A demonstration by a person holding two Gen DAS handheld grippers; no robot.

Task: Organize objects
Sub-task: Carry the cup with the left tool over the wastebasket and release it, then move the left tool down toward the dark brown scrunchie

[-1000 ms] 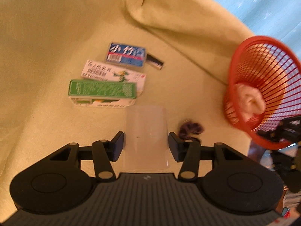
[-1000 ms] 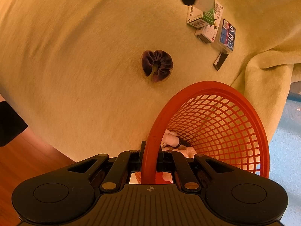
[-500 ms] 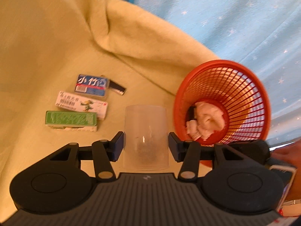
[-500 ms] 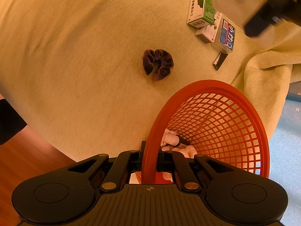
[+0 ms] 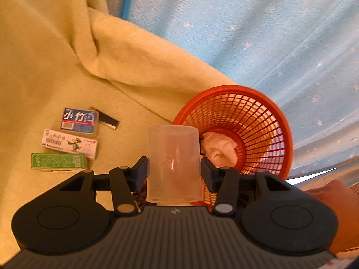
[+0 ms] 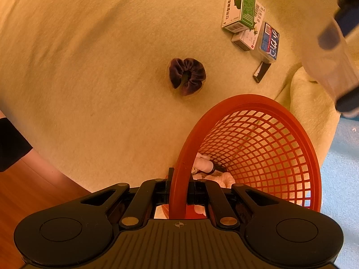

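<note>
Swinging rightward since the earlier frames, the left gripper (image 5: 174, 168) now carries its clear plastic cup (image 5: 172, 163) close beside the red basket (image 5: 280, 121), whose rim sits just behind it; its fingers are clamped on the cup's sides. White crumpled tissue (image 5: 221, 148) lies inside. Three boxes (image 5: 67, 141) remain on the yellow blanket (image 5: 44, 56). From the right wrist, the right gripper (image 6: 178, 192) pinches the basket's rim, tilting it; the scrunchie (image 6: 187, 76) lies nearby. Dropping the cup in looks next.
</note>
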